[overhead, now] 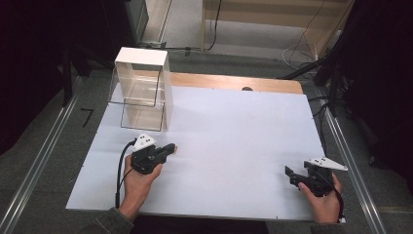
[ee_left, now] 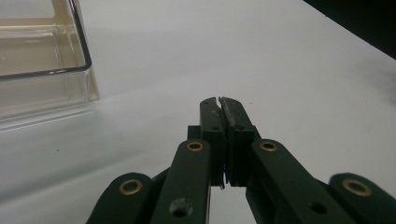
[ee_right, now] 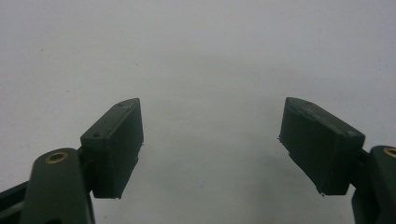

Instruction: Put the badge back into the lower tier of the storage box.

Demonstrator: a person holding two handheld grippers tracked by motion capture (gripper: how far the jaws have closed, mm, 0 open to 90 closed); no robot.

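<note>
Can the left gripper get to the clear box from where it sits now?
Probably yes. The left gripper sits just in front of the clear box, with bare white table between them. Its jaws are shut, so they would need opening first.

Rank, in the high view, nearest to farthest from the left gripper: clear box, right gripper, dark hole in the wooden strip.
From the left gripper:
1. Clear box, just beyond it, at the table's far left.
2. Dark hole, at the far edge, on the wooden strip.
3. Right gripper, across the table, near right.
</note>
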